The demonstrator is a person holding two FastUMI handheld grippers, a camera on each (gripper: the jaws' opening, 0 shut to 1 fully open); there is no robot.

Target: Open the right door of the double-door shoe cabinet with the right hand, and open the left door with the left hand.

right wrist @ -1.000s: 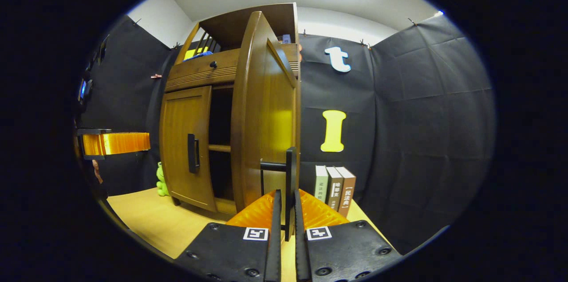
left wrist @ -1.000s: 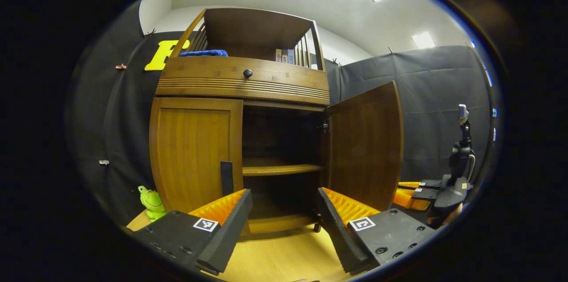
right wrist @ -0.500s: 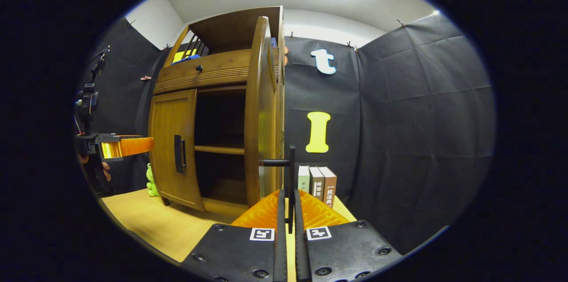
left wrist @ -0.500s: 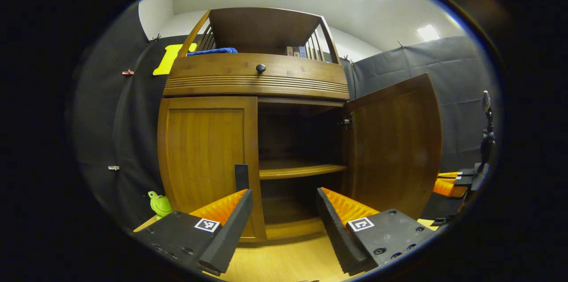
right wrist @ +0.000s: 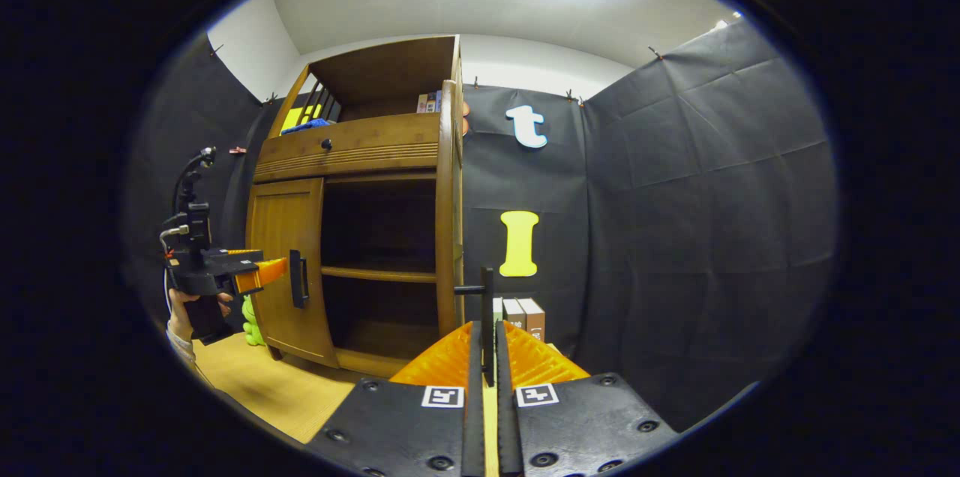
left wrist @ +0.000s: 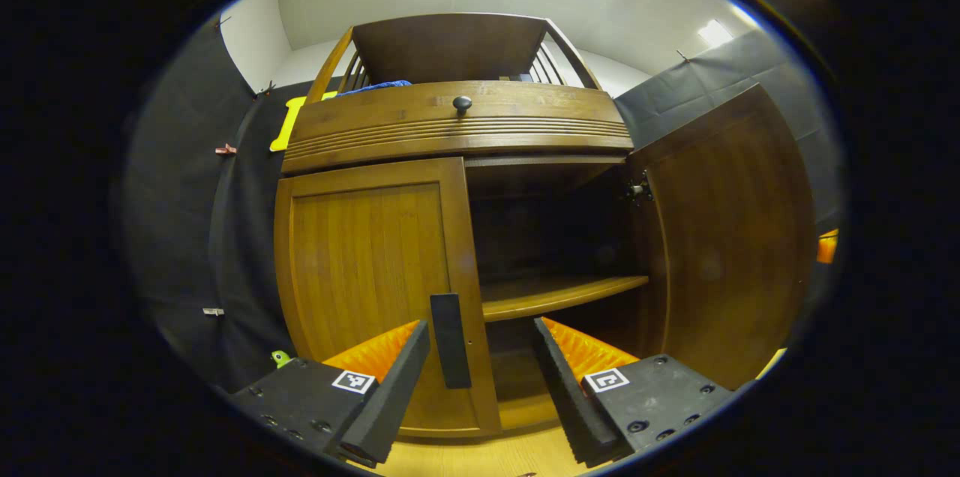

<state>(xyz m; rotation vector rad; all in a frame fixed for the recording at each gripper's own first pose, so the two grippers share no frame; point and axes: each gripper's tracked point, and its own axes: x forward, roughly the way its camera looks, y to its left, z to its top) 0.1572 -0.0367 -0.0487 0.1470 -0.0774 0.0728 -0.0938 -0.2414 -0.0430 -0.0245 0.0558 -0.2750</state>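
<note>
Closing on the dark vertical bar handle (left wrist: 450, 340) of the closed left door (left wrist: 373, 282) is the step in hand, and it looks best done by carrying the left gripper (left wrist: 480, 372) straight forward until the handle sits squarely between the spread fingers, then pinching it and pulling along the door's hinge arc rather than straight back. In the left gripper view, that gripper's jaws stand wide apart at the bottom centre of the frame, with the handle rising just inside the left finger and not yet touched. The brown wooden double-door shoe cabinet (left wrist: 457, 124) takes up the middle of that frame, its right door (left wrist: 731, 237) swung well open at the right edge, baring a dark interior and a wooden shelf (left wrist: 559, 295). The right gripper view adds what this one lacks: the right gripper (right wrist: 485, 379) at the bottom centre is clamped on the right door's dark handle (right wrist: 486, 312), holding that door edge-on in mid-frame. It also catches the left gripper from the side at centre left, held by a hand (right wrist: 180, 316) and near the left door's handle, though whether it touches cannot be judged. A few upright books (right wrist: 517, 316) stand by the black cloth wall, and a small green toy frog (right wrist: 251, 323) sits beside the cabinet's foot.
</note>
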